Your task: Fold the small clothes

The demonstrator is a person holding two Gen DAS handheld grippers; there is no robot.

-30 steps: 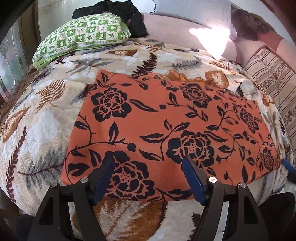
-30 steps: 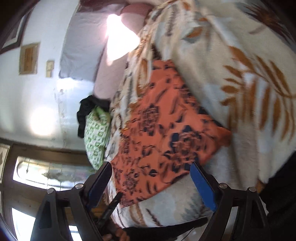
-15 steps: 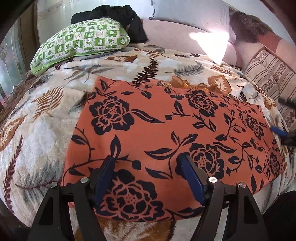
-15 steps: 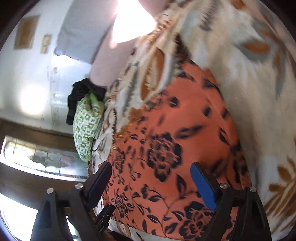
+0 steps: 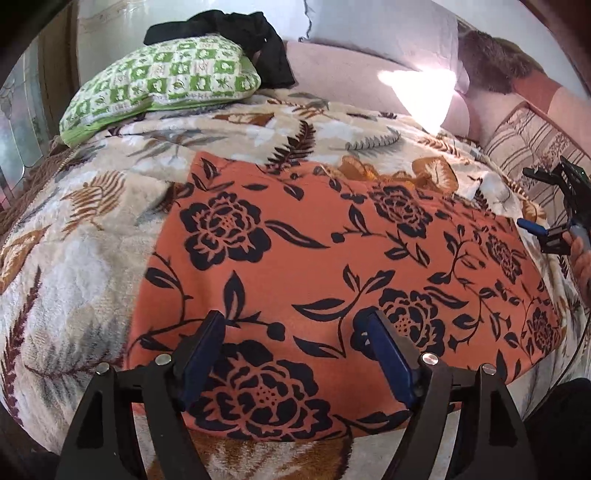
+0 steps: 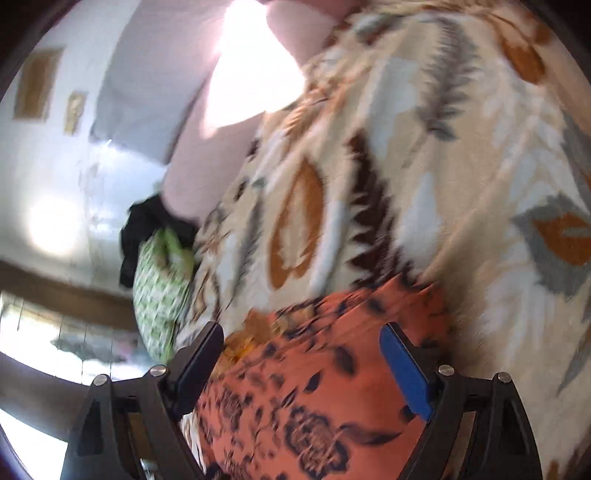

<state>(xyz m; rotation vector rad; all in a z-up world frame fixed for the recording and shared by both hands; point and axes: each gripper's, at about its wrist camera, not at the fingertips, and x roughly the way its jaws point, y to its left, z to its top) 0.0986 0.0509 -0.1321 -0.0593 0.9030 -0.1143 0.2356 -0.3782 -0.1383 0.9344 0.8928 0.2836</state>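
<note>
An orange cloth with a black flower print (image 5: 332,266) lies spread flat on a leaf-patterned blanket (image 5: 74,240). My left gripper (image 5: 295,332) is open and empty, low over the cloth's near edge. The right gripper (image 5: 546,221) shows in the left wrist view at the cloth's far right corner. In the blurred right wrist view my right gripper (image 6: 303,339) is open, its fingers over a corner of the orange cloth (image 6: 332,387). Nothing is held.
A green checked pillow (image 5: 166,81) with a dark garment (image 5: 236,29) behind it lies at the far left. Pale pillows (image 5: 369,74) and a striped cushion (image 5: 528,147) line the far side. A window (image 6: 44,332) is at the left.
My left gripper has moved forward over the cloth's near edge. My right gripper has travelled along the cloth's right side to its far corner. Both stay open.
</note>
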